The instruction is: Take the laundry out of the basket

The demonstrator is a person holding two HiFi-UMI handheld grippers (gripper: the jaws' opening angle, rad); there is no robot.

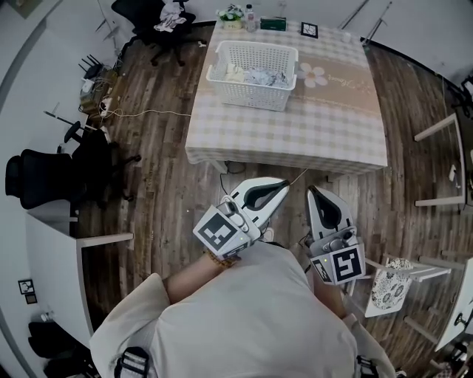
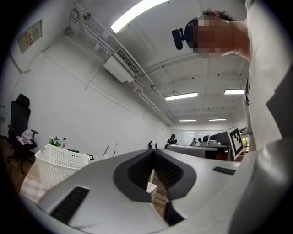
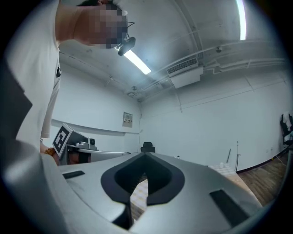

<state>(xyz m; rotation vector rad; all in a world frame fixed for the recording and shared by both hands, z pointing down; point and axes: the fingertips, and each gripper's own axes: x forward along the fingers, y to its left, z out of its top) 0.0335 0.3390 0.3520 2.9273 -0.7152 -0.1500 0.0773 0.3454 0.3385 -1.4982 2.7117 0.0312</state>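
Note:
A white laundry basket [image 1: 253, 74] stands on the checked table [image 1: 295, 125], with pale and grey laundry [image 1: 255, 75] lying inside it. In the left gripper view the basket [image 2: 59, 164] shows at the far left. Both grippers are held close to the person's chest, well short of the table's near edge. My left gripper [image 1: 284, 184] is shut with nothing between its jaws, tip pointing toward the table. To its right my right gripper [image 1: 313, 190] is likewise shut and empty. Seen from their own cameras, the left gripper [image 2: 153, 169] and right gripper [image 3: 144, 171] point upward into the room.
Small items stand along the table's far edge: a plant [image 1: 231, 15], a bottle [image 1: 250, 16], a green box [image 1: 273, 23], a small frame [image 1: 310, 29]. Black office chairs [image 1: 44, 173] stand to the left on the wooden floor; white frames [image 1: 440, 162] stand at the right.

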